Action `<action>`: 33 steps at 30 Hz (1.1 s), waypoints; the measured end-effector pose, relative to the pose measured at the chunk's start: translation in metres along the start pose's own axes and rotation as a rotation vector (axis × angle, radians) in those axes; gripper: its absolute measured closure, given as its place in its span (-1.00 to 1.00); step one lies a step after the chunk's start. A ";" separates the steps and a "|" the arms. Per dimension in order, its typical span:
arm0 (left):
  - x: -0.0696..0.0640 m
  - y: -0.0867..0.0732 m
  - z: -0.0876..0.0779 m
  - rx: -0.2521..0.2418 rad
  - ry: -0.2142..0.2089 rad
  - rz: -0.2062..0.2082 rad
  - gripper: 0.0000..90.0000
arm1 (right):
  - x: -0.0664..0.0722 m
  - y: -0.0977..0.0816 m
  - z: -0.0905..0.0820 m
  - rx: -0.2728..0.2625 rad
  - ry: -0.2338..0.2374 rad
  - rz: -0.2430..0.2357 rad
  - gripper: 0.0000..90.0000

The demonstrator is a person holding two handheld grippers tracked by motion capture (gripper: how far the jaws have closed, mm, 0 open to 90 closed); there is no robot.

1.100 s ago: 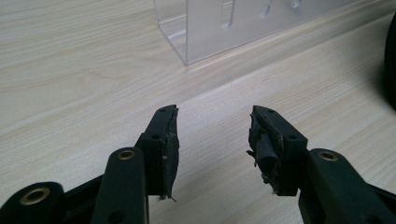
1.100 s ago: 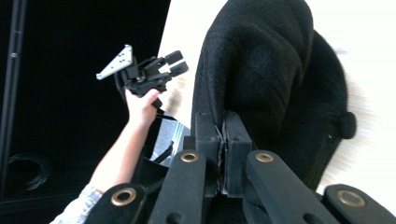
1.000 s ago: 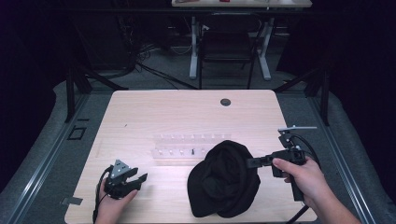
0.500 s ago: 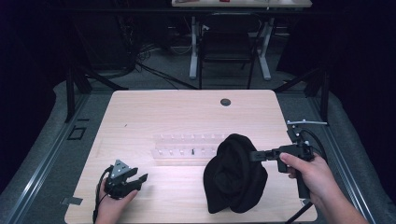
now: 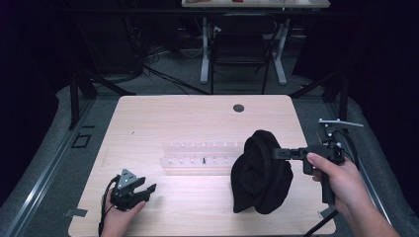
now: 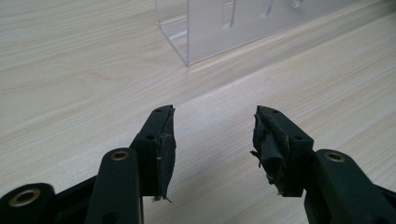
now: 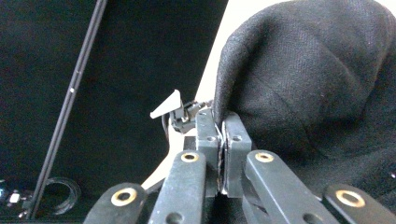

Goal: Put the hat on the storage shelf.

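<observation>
1. My left hand-held gripper (image 5: 148, 190) sits low on the tabletop (image 5: 197, 118), jaws apart and just been opening, nothing between them.
2. My right hand-held gripper (image 7: 220, 122) pinches the black cloth (image 5: 261, 173), lifting it.
3. Farther off is the clear rack (image 5: 202, 154).

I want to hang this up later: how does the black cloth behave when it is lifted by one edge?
Probably floppy: pinched in the right gripper, the black cloth sags in folds. Likely light, since one pinch carries it. Its woven surface looks unlikely to slip.
</observation>
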State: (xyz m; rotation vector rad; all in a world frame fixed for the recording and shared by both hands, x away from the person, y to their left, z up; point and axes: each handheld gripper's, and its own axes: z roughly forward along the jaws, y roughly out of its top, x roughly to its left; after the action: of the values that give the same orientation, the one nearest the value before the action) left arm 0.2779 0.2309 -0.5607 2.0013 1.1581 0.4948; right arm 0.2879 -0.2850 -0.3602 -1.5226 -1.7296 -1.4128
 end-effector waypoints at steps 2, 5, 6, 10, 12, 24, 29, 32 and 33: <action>0.000 0.000 0.000 0.000 -0.002 0.003 0.08 | 0.001 0.002 -0.003 -0.016 0.009 -0.001 0.95; -0.001 0.000 0.001 -0.003 -0.002 0.005 0.08 | 0.003 0.006 -0.005 -0.035 0.015 -0.006 0.95; -0.001 0.000 0.001 -0.003 -0.001 0.007 0.08 | 0.004 0.007 -0.006 -0.042 0.017 -0.006 0.96; -0.001 0.000 0.000 -0.003 0.008 0.005 0.08 | 0.009 0.011 -0.006 -0.059 0.018 -0.019 0.96; -0.001 0.000 0.000 -0.008 0.007 0.002 0.07 | 0.012 0.013 -0.007 -0.069 0.019 -0.024 0.96; 0.001 0.000 0.000 -0.003 0.007 -0.007 0.05 | 0.025 0.029 -0.007 -0.114 0.005 -0.050 0.95; 0.001 0.000 0.000 0.001 0.008 -0.006 0.05 | 0.029 0.035 -0.003 -0.114 -0.005 -0.070 0.95; 0.001 0.000 0.000 -0.002 0.008 -0.009 0.05 | 0.032 0.038 0.001 -0.118 -0.009 -0.072 0.95; 0.001 0.000 0.000 -0.002 0.008 -0.008 0.05 | 0.033 0.039 0.002 -0.123 -0.011 -0.074 0.95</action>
State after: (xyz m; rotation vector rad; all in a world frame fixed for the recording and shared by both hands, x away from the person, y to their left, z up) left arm 0.2788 0.2318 -0.5611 1.9937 1.1696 0.5008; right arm 0.3137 -0.2728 -0.3183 -1.5459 -1.7504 -1.5772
